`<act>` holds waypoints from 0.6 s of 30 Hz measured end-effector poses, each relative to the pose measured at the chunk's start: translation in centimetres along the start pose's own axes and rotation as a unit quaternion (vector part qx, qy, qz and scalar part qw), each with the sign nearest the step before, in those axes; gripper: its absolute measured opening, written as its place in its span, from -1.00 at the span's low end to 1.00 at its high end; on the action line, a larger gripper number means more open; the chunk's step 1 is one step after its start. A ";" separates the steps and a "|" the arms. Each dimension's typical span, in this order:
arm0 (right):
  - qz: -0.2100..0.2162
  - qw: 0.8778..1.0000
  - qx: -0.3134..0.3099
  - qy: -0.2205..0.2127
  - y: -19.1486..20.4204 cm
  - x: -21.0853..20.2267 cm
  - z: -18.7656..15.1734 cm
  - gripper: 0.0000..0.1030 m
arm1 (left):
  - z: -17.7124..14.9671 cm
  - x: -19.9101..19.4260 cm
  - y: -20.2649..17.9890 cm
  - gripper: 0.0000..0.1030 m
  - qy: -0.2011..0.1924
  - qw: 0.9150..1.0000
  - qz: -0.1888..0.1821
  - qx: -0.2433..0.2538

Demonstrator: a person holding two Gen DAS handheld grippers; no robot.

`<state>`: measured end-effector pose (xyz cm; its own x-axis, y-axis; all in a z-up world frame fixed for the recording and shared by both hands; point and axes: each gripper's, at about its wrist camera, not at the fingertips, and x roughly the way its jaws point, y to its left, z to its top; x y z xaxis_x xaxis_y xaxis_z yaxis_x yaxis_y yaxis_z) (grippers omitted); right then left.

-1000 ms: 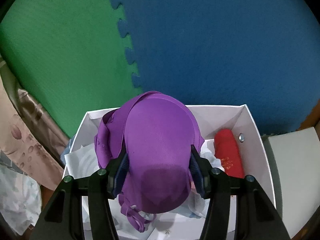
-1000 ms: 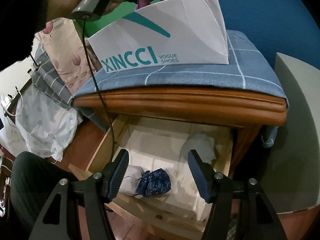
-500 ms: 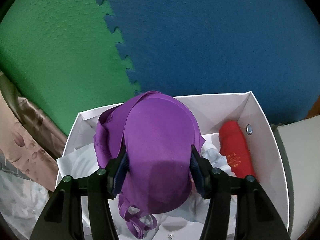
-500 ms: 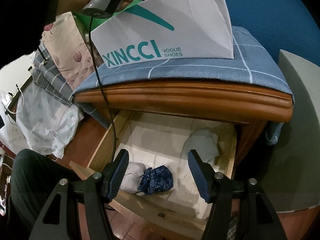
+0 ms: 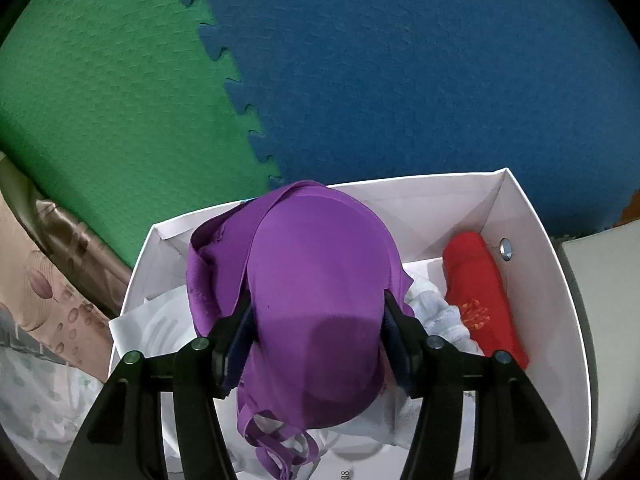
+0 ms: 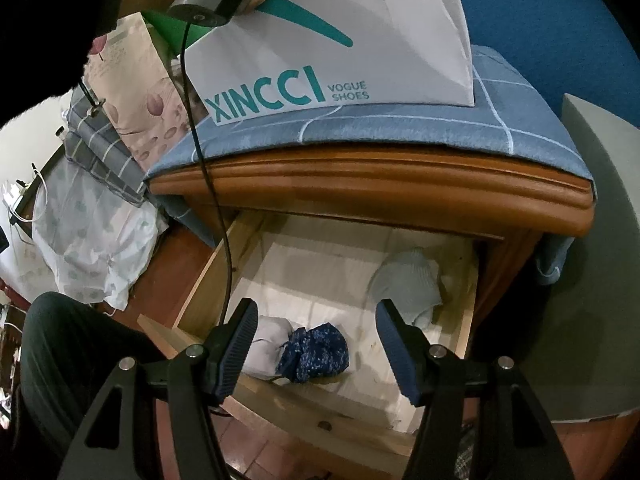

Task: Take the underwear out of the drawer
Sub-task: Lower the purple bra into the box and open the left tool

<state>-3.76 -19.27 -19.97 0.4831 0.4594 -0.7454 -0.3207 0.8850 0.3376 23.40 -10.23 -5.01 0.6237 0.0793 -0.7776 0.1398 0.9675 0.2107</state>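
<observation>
My left tongs (image 5: 316, 336) grip a purple bra (image 5: 316, 280) over the white shoe box (image 5: 560, 300), beside a red roll (image 5: 480, 296). My right tongs (image 6: 314, 344) hang open and empty above the open drawer (image 6: 320, 264), where dark blue underwear (image 6: 316, 354) lies.

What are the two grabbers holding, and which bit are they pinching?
The left gripper holds the purple bra by the sides of its rounded cup, above the white box. The right gripper holds nothing; it hangs open over the drawer.
</observation>
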 end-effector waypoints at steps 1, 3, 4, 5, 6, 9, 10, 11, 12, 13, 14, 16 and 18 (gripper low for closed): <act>0.001 1.000 0.001 0.001 0.0 0.0 0.0 0.22 | 0.0 0.1 0.0 0.07 0.001 1.000 -0.001 -0.001; 0.001 1.000 0.001 0.002 0.0 0.1 0.0 0.22 | 0.1 0.2 0.1 0.07 0.001 1.000 -0.001 -0.001; 0.001 1.000 0.001 0.001 0.0 0.1 0.0 0.22 | 0.1 0.2 0.1 0.07 0.002 1.000 0.000 -0.001; 0.001 1.000 0.002 0.002 0.0 0.1 0.0 0.22 | 0.1 0.2 0.0 0.07 0.003 1.000 0.001 0.000; 0.001 1.000 0.001 0.002 0.0 0.2 0.0 0.22 | 0.1 0.2 -0.1 0.07 0.004 1.000 0.002 0.001; 0.001 1.000 0.001 0.003 0.0 0.2 -0.1 0.22 | 0.1 0.3 -0.2 0.10 0.004 1.000 0.000 0.001; 0.001 1.000 0.001 0.004 0.0 0.2 -0.1 0.22 | 0.1 0.4 -0.1 0.10 0.004 1.000 0.000 0.000; 0.001 1.000 0.001 0.004 0.0 0.2 -0.1 0.22 | 0.1 0.4 -0.1 0.12 0.004 1.000 0.000 -0.001; 0.001 1.000 0.001 0.004 0.0 0.2 -0.1 0.22 | 0.0 0.4 -0.1 0.16 0.004 1.000 0.001 0.000; 0.001 1.000 0.002 0.004 0.0 0.2 -0.1 0.22 | 0.0 0.4 -0.2 0.21 0.005 1.000 0.002 0.001; 0.002 1.000 0.001 0.004 0.0 0.2 -0.1 0.22 | 0.1 0.4 -0.3 0.33 0.005 1.000 0.002 0.001; 0.000 1.000 0.001 0.005 0.0 0.3 -0.1 0.22 | 0.0 0.2 -0.2 0.49 0.005 1.000 -0.005 -0.002; -0.002 1.000 0.003 0.008 -0.2 0.3 -0.1 0.22 | -0.4 -0.5 0.1 0.52 0.002 1.000 -0.013 -0.003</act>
<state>-3.67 -19.38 -20.32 0.4706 0.4542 -0.7565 -0.3143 0.8874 0.3373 22.80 -10.12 -4.81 0.6161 0.0550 -0.7858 0.1510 0.9708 0.1864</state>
